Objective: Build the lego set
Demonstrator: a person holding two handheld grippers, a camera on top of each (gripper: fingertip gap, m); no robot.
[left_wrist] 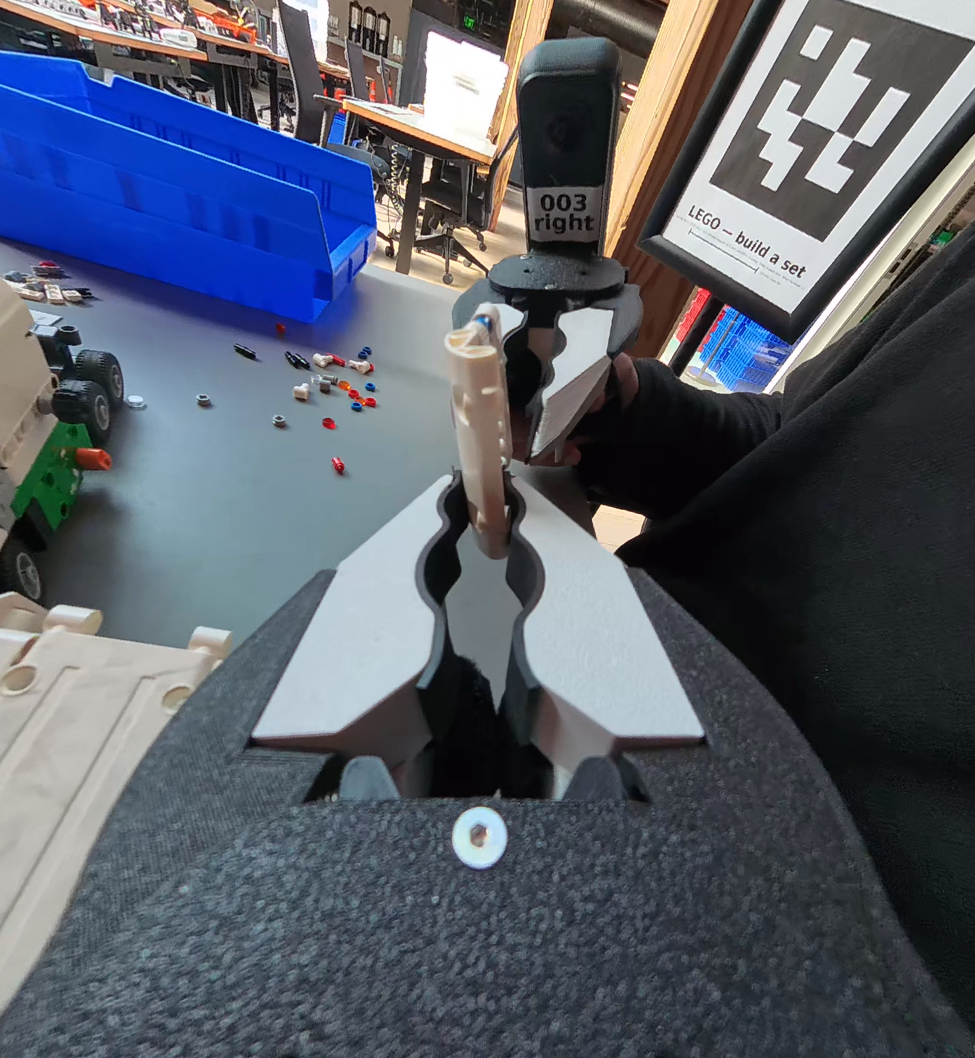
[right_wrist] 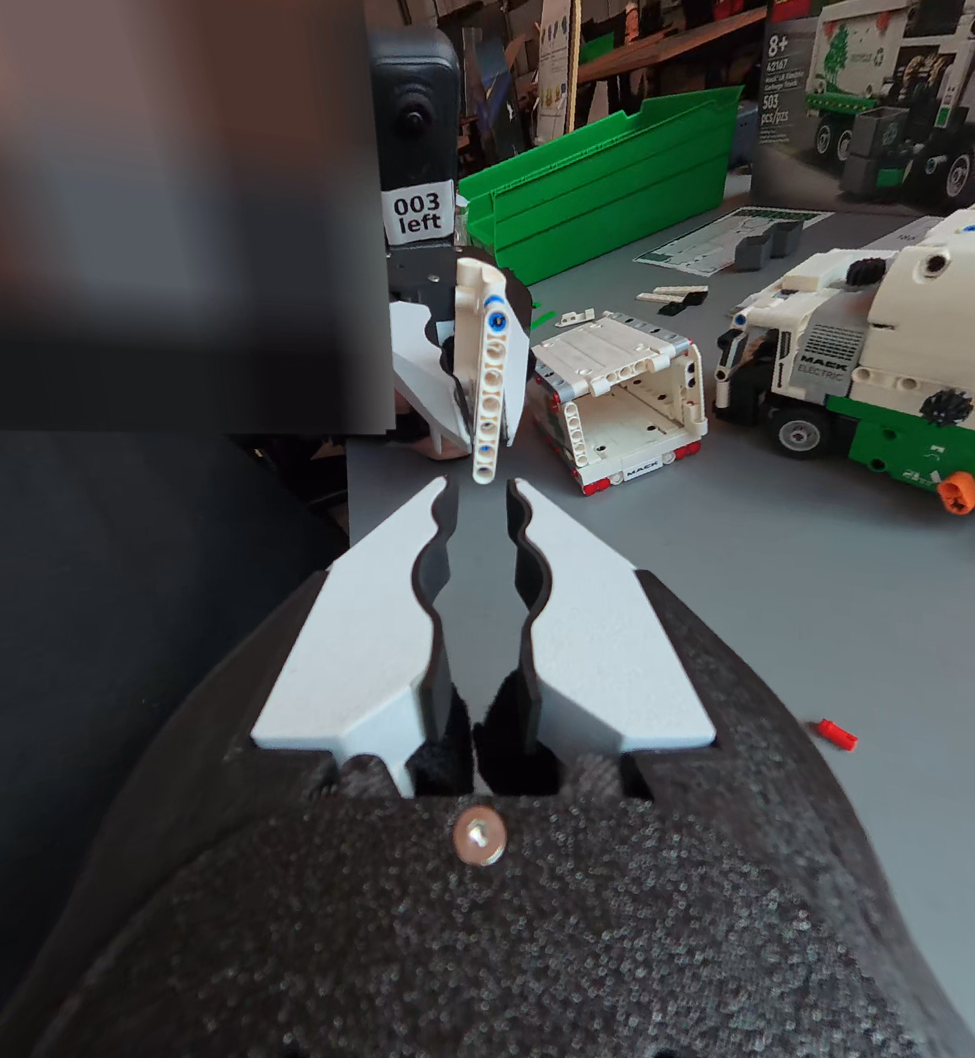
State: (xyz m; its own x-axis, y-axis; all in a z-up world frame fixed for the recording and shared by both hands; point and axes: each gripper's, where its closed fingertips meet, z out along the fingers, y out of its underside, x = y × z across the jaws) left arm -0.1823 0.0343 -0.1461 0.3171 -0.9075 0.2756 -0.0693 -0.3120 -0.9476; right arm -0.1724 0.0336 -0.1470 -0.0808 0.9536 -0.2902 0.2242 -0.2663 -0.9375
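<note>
A long white beam [left_wrist: 480,435] with a row of holes and a blue pin near its top stands almost upright in the middle of the left wrist view. The left gripper [left_wrist: 482,498] has its jaws squeezed on the bottom end of the beam and holds it up above the grey table [left_wrist: 233,515].

The right gripper [right_wrist: 480,486] points at the beam from the other side. Its jaws are a little apart with nothing between them. The beam's tip [right_wrist: 484,472] hangs just past its fingertips, and it is hard to tell if they touch.

In the right wrist view, a white box piece [right_wrist: 622,395] lies on the table just right of the beam. A white and green truck [right_wrist: 886,366] sits at the right edge. A green bin [right_wrist: 599,194] is at the upper middle.

In the left wrist view, small loose pieces [left_wrist: 330,389] are scattered on the table left of the beam. A blue bin [left_wrist: 147,189] is at the upper left.
</note>
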